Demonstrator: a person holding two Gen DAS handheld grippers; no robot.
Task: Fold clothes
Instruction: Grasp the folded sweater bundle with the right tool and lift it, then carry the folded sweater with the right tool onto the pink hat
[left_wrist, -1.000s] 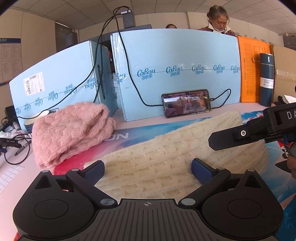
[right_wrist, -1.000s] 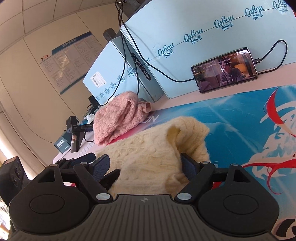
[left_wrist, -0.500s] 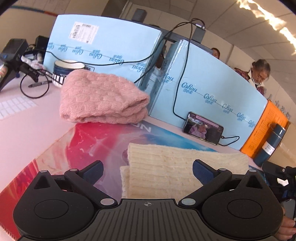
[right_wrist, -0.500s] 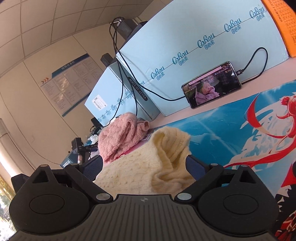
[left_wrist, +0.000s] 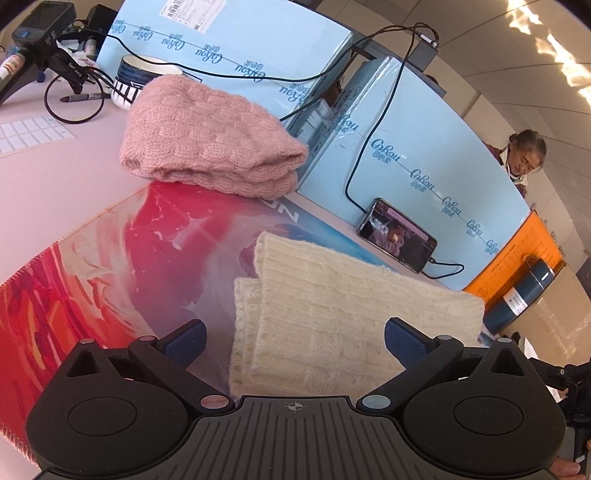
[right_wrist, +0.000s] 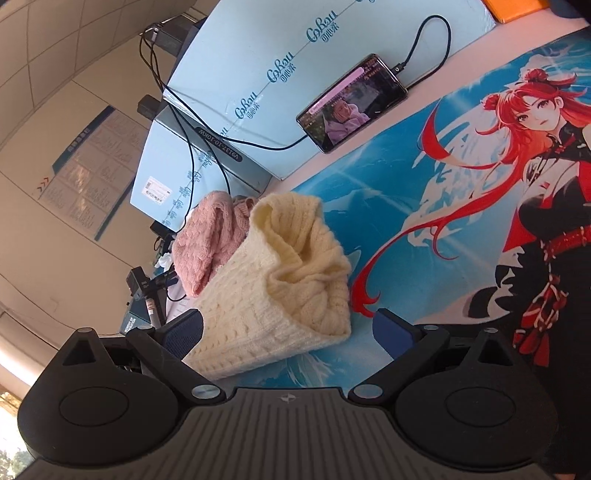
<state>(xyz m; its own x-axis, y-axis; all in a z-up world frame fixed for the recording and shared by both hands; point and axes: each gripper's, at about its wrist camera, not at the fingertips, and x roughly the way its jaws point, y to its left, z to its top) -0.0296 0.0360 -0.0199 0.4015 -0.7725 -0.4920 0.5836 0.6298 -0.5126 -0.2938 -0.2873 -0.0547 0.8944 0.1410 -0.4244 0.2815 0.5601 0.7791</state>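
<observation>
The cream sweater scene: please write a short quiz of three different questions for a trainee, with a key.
1. True or false: the cream sweater lies folded on the mat.
2. What leans against the blue box behind the mat? A) a phone B) a book C) a plate
3. Fill in: the folded sweater beside the cream one is ____ in colour.

Key:
1. True; neither the left gripper nor the right gripper grips it.
2. A, the phone, with a cable plugged in.
3. Pink: the pink sweater.
</observation>
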